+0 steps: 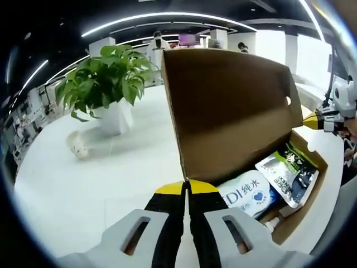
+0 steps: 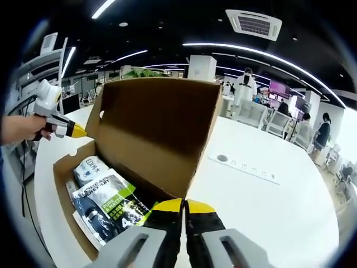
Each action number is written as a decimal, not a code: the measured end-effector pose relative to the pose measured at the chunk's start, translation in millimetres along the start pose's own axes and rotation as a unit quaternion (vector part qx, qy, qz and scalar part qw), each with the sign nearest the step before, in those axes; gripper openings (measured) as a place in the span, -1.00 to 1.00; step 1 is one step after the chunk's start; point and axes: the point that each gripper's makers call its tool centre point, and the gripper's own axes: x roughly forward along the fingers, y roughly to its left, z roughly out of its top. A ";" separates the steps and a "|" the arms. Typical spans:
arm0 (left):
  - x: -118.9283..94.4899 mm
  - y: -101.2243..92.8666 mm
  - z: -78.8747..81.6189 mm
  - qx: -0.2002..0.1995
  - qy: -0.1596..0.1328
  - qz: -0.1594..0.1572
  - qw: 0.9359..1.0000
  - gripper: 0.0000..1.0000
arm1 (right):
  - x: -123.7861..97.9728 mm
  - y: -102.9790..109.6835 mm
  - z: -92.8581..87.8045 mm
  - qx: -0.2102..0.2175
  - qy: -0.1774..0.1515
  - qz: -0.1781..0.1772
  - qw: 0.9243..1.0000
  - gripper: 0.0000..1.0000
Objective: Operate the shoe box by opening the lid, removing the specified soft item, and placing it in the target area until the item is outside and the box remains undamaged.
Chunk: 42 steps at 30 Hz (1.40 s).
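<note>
Inside one open shoe box (image 1: 234, 111), two soft packets: one wipes pack (image 1: 249, 194), one black-and-white pouch (image 1: 290, 176).

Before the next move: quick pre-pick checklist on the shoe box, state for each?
1. Lid raised: ok, it stands upright above the shoe box.
2. Soft items reachable: ok, white wipes pack and green-black pouch lie uncovered inside.
3. Left gripper free: ok, jaws shut at the lid's lower corner, nothing visibly held.
4. Right gripper free: ok, jaws shut at the lid's near corner, nothing visibly held.
5. Box undamaged: cannot tell everywhere; visible walls look intact.
6. Target area: cannot tell, none marked on the white table.
</note>
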 end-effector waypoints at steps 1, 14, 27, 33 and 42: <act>0.2 0.2 0.2 -0.002 0.001 0.000 1.000 -0.99 | 0.2 0.1 0.0 0.001 0.001 0.001 1.000 -1.00; 1.2 0.4 2.9 -0.003 0.026 -0.006 1.000 -0.99 | 1.6 -0.5 2.4 0.010 0.018 0.009 1.000 -1.00; 2.9 0.2 5.4 -0.001 0.048 -0.010 0.999 -0.99 | 4.3 -3.3 4.9 0.021 0.040 0.022 0.999 -1.00; 5.2 1.4 7.3 0.000 0.057 -0.011 0.998 -0.99 | 5.9 -4.8 6.0 0.032 0.045 0.028 0.998 -1.00; 6.2 1.7 9.0 -0.010 0.068 -0.017 0.998 -0.99 | 10.0 -7.7 8.4 0.051 0.063 0.042 0.996 -1.00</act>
